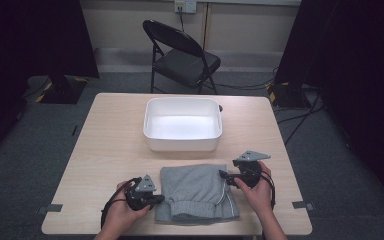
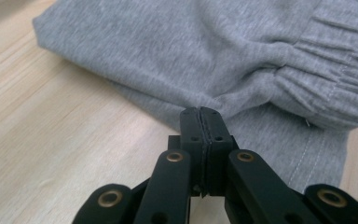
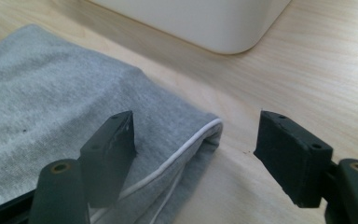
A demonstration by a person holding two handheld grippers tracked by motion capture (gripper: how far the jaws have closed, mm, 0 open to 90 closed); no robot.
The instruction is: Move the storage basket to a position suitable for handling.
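sweatpants (image 1: pixel 197 192), folded, are lying on the desk (image 1: pixel 110 145) before the white tub (image 1: pixel 182 123); your left tool (image 1: pixel 156 200) is pinching their edge, your right tool (image 1: pixel 226 175) is gaping over the corner, lifting remaining.

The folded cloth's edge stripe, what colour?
White piping on grey cloth; clearest in the right gripper view.

- Garment (image 1: pixel 196 192): grey cloth, soft matt knit with a faint heathered fleck; I see a gathered ribbed band and a thin white piping along one edge.
- Tabletop (image 1: pixel 115 140): pale wood-grain surface, smooth, low sheen.
- Bin (image 1: pixel 182 143): white plastic, smooth, slightly glossy.
- Fingers (image 3: pixel 109 154): black matt plastic, brass-coloured metal pivots.
- Chair (image 1: pixel 180 55): black, padded seat, dull finish.
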